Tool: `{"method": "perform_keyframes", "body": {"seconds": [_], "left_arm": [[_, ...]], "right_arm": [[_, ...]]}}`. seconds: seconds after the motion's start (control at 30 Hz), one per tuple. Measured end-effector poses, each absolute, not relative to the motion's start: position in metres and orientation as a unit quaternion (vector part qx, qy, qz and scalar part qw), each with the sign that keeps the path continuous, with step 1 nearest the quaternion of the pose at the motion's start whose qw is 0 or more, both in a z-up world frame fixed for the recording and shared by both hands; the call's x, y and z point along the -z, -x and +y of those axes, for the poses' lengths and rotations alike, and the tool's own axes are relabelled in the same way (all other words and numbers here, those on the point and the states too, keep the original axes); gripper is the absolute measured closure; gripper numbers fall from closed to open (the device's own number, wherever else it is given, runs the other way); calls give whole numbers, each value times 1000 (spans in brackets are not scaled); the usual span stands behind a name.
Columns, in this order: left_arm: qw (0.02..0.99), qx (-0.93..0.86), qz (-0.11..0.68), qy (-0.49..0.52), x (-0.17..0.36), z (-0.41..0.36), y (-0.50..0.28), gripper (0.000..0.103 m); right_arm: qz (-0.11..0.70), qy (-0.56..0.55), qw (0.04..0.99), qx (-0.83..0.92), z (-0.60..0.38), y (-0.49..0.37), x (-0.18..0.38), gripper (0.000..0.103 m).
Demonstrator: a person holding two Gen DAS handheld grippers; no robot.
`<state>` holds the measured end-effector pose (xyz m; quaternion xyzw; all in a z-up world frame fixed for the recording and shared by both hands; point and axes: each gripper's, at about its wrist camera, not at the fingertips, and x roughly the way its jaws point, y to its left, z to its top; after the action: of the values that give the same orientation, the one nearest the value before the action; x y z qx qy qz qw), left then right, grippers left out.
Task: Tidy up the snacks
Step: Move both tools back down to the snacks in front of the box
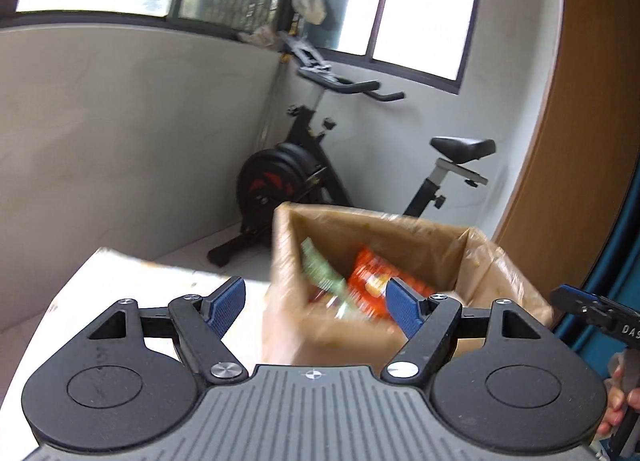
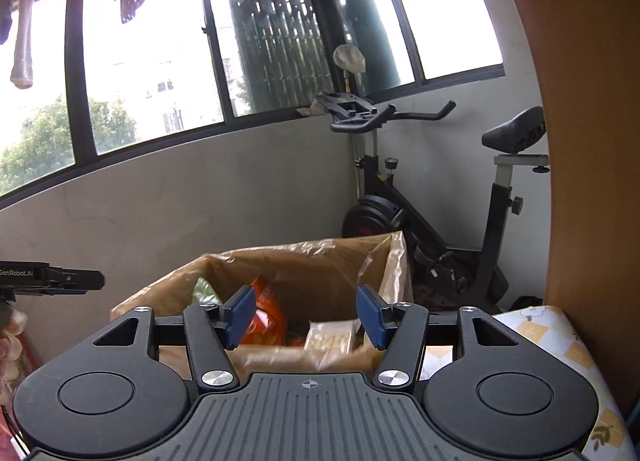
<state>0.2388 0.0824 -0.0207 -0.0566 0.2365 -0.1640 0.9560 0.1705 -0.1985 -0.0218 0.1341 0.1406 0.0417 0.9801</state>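
An open cardboard box [image 1: 472, 245] lined with clear plastic stands just ahead. It holds an orange snack bag [image 1: 372, 277] and a green packet [image 1: 320, 269]. My left gripper [image 1: 316, 301] is open and empty, near the box's left side. The right wrist view shows the same box [image 2: 304, 261] with the orange bag [image 2: 268, 313], the green packet [image 2: 206, 291] and a pale snack pack [image 2: 330, 335] inside. My right gripper [image 2: 306, 315] is open and empty, held over the box's near edge.
An exercise bike [image 1: 304, 173] stands behind the box against the grey wall, also in the right wrist view [image 2: 432, 213]. A white surface [image 1: 132, 281] lies left of the box. A wooden panel [image 2: 588, 141] rises on the right, with a patterned cloth [image 2: 560, 345] below it.
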Motion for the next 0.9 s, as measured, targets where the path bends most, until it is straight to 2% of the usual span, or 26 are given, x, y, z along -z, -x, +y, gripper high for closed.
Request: {"method": "perform_keyframes", "body": {"seconds": [0.2, 0.27, 0.33, 0.43, 0.63, 0.9], "left_arm": [[939, 143, 303, 76, 79, 105, -192, 26], [930, 140, 331, 77, 102, 105, -183, 26], [921, 131, 357, 79, 123, 104, -177, 32], [912, 122, 382, 84, 148, 105, -170, 33], [904, 121, 406, 60, 172, 99, -157, 33], [899, 120, 416, 63, 182, 97, -158, 33]], "right_arm": [[170, -132, 975, -45, -185, -139, 50, 50], [193, -124, 972, -48, -178, -134, 65, 50], [225, -122, 966, -47, -172, -132, 81, 51], [265, -114, 957, -39, -165, -126, 107, 51], [367, -107, 924, -15, -158, -117, 154, 52], [440, -80, 894, -10, -147, -114, 181, 52]]}}
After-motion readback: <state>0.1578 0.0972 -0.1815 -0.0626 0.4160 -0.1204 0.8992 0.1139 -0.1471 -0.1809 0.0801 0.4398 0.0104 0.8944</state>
